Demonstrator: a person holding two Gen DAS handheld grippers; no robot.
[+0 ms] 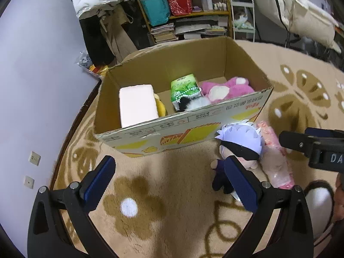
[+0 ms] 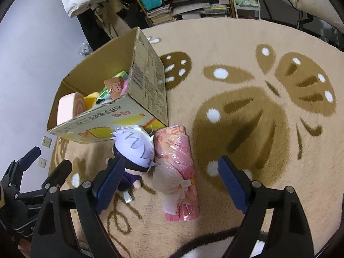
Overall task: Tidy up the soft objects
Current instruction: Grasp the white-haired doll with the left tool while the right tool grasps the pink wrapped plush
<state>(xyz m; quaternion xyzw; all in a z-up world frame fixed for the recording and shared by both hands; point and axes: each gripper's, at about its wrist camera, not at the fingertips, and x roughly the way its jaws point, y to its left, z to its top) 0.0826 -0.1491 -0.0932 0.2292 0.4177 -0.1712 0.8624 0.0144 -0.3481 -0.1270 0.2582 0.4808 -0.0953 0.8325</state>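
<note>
An open cardboard box (image 1: 193, 120) (image 2: 148, 81) stands on the rug and holds a pink roll cushion (image 1: 137, 105), a green packet (image 1: 185, 88), a pink plush (image 1: 228, 88) and a black-and-white furry toy. On the rug by its front right corner lie a white-haired doll (image 1: 240, 142) (image 2: 135, 148) and a pink wrapped soft pack (image 1: 275, 161) (image 2: 176, 167). My left gripper (image 1: 169, 182) is open and empty, its right finger in front of the doll. My right gripper (image 2: 172, 182) is open over the doll and pack; it also shows in the left wrist view (image 1: 311, 146).
A beige rug (image 2: 258, 129) with brown flower patterns covers the floor. A wall (image 1: 32, 86) with sockets is at left. Behind the box stand a cluttered bookshelf (image 1: 189, 10), hanging jackets and a white cart (image 1: 243, 17).
</note>
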